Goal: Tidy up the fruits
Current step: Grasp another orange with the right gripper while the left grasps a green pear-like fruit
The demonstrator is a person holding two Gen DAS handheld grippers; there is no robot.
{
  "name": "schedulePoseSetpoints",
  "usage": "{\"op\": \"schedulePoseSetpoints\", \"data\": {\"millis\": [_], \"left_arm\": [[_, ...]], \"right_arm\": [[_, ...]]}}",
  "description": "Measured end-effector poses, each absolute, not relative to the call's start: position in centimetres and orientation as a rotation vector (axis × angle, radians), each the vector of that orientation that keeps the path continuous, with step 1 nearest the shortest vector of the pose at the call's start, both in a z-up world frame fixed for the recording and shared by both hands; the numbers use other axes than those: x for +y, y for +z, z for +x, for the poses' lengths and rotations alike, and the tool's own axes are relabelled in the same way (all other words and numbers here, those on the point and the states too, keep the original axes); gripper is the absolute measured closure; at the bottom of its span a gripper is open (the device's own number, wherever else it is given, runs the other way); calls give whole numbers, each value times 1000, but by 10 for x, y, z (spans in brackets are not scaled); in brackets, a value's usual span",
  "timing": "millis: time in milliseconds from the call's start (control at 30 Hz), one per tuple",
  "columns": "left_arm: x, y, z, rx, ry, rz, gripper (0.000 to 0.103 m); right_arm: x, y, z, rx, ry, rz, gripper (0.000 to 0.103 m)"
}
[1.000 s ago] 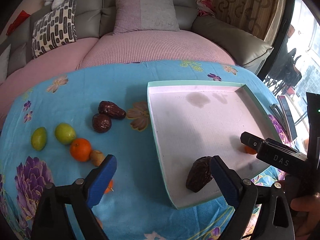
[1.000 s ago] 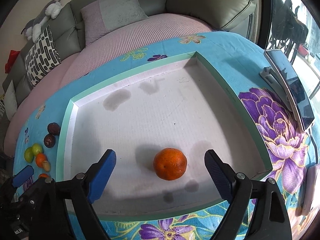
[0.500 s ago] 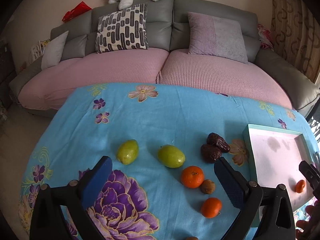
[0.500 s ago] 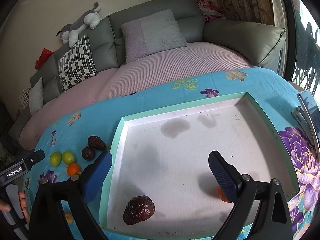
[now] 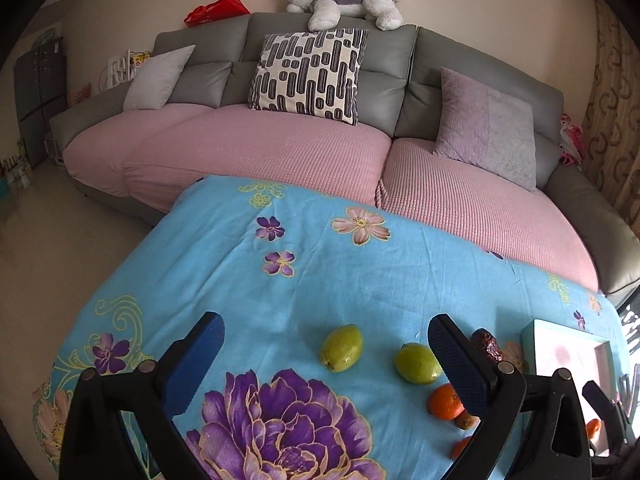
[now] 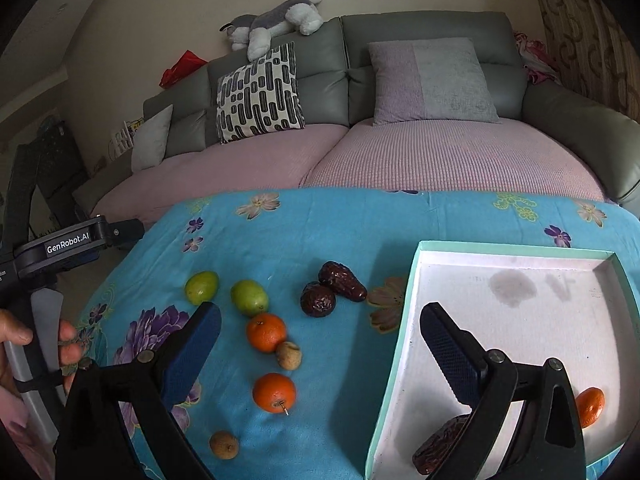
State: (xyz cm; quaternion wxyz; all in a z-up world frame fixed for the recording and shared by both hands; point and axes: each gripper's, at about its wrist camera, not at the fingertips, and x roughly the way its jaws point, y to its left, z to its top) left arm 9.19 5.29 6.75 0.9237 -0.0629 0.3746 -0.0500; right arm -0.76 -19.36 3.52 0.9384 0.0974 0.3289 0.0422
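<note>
Looking along both tools, we find the left gripper (image 5: 324,354) and the right gripper (image 6: 320,340) each with blue pads spread wide and nothing between them. In the left wrist view the two smooth green oval fruits (image 5: 341,347) lie low and centre-right, the nearer-centre one directly between our left pads, its long axis tilted up to the right; we judge the left tool closer to it. In the right wrist view the glossy orange mandarins (image 6: 266,332), wrinkled dark-brown dates (image 6: 342,280) and small tan round fruits (image 6: 289,355) sit mid-frame on the blue floral tablecloth (image 6: 320,224). At lower right, the shallow mint-rimmed white tray (image 6: 520,250) already holds one mandarin and one date.
</note>
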Motion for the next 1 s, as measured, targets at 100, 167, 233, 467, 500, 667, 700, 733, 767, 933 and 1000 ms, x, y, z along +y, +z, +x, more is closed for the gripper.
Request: {"op": "schedulePoseSetpoints", "data": {"millis": [100,167,233,467,500,667,700,733,767,933,1000], "left_arm": [[53,73,93,726,-127,-155,0],[51,75,96,704,-131,-145,0],[48,72,101,714,-138,-129,0],[41,29,123,851,-132,-111,2],[40,22,125,867,-130,-107,7],[37,-9,135,938,-130,-104,21],[36,-15,137,954,-136,-104,26],[35,-19,138,966,-141,-100,31],[33,-23,139,973,-143,-93,33],[30,-33,140,999,-168,-95,53],[28,-34,139,1006,-191,-100,60]], "right_arm": [[-183,34,-4,658,110,175,3],[-179,32,-1,660,120,164,3],[-176,30,1,664,128,158,3],[-171,15,7,754,132,165,3],[-171,10,8,780,132,167,3],[-163,-17,14,913,136,187,6],[-161,-21,15,930,140,185,11],[-158,-24,15,945,142,178,14],[-156,-27,15,958,144,170,20],[-147,-38,14,1013,150,139,41],[-146,-39,13,1019,152,129,50]]}}
